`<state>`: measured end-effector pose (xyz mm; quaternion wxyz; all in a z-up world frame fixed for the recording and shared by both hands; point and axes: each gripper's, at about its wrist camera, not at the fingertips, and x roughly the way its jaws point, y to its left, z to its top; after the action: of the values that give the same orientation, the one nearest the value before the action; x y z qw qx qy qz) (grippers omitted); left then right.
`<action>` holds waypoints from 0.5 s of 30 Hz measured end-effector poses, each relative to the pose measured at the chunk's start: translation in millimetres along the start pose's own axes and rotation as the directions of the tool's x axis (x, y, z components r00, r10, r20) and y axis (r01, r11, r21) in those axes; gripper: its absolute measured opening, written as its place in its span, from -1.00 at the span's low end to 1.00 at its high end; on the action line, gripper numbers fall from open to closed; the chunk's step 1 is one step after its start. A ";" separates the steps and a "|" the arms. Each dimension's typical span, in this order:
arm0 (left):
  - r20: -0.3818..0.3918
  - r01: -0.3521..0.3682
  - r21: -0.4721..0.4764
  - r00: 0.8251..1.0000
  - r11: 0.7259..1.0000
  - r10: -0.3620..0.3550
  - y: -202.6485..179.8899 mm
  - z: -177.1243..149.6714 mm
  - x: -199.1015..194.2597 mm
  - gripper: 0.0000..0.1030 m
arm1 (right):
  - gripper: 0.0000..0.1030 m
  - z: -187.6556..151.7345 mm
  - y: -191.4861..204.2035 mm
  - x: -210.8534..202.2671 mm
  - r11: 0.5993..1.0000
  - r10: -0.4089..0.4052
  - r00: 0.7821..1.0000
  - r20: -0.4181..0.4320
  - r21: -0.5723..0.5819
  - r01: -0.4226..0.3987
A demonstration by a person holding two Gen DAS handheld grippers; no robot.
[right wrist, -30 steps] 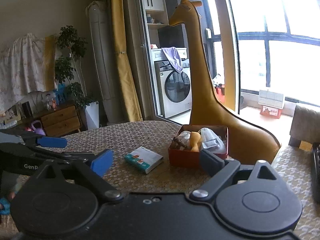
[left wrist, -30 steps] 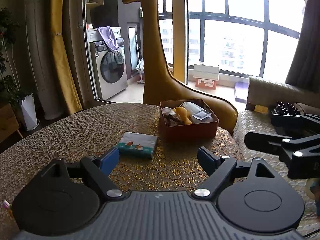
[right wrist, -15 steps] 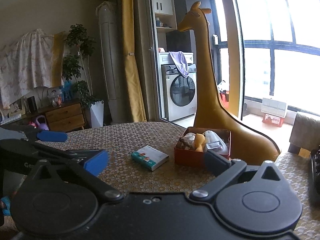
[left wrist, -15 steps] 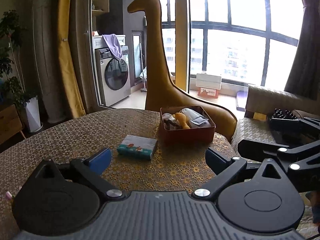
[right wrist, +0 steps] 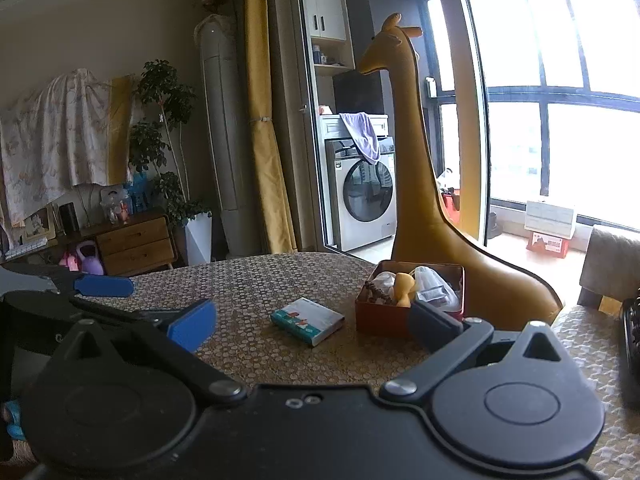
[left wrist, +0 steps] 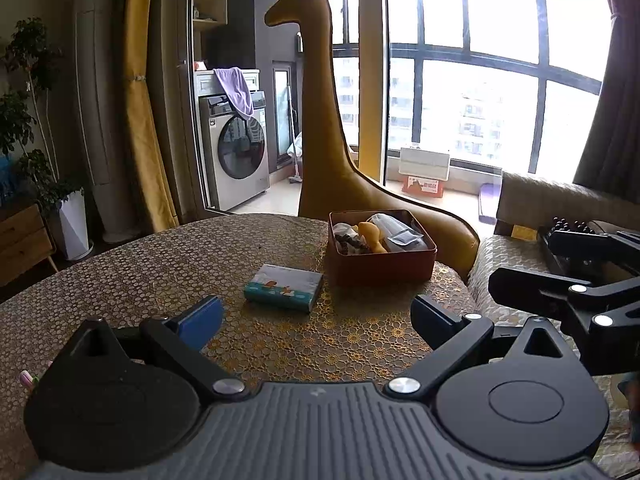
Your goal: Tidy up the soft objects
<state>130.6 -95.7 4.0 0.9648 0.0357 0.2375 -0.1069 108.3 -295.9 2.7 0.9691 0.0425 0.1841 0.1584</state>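
Left wrist view: left gripper (left wrist: 316,318) gapes wide and empty above the patterned round table (left wrist: 120,272); a flat teal tissue pack (left wrist: 283,287) lies beside the full red square box (left wrist: 382,254).

Right wrist view: right gripper (right wrist: 314,326) likewise gapes empty, tissue pack (right wrist: 307,321) just left of the box (right wrist: 408,304).

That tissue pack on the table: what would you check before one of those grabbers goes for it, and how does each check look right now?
1. Tissue pack lies flat on the table, nothing on top: ok.
2. Left gripper jaws wide, nothing between them: ok.
3. Right gripper jaws wide, nothing between them: ok.
4. Pack stands apart from the red box: ok, a gap shows in both views.
5. Room in the red box for the pack: cannot tell; it already holds a yellow toy and plastic bags.
6. Grippers clear of each other: ok, side by side, not touching.
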 end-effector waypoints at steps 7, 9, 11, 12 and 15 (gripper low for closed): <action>0.009 0.021 -0.025 1.000 0.999 -0.020 3.4 -0.1 -3.9 0.96 | 1.00 0.3 1.4 -2.1 1.000 -0.006 1.000 0.006 0.005 0.006; 0.013 0.026 -0.030 1.000 0.999 -0.025 4.9 -0.4 -6.3 0.96 | 1.00 0.2 1.6 -1.1 1.000 -0.024 1.000 0.010 0.001 0.024; 0.016 0.028 -0.030 0.999 0.999 -0.028 4.9 -0.6 -8.0 0.96 | 1.00 -0.8 0.2 -1.7 0.999 -0.032 0.999 0.011 0.011 0.032; 0.019 0.030 -0.028 0.999 0.999 -0.029 4.8 -0.6 -8.9 0.96 | 1.00 -1.0 -0.9 -1.5 0.999 -0.033 0.999 0.009 0.018 0.033; 0.027 0.032 -0.027 0.999 0.999 -0.031 5.0 -0.9 -12.2 0.96 | 1.00 -1.7 -1.8 -0.1 0.999 -0.041 0.999 0.004 0.023 0.041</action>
<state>120.7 -88.5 9.0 0.9665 0.0173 0.2264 -0.1193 108.0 -297.7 1.0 0.9721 0.0499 0.1844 0.1363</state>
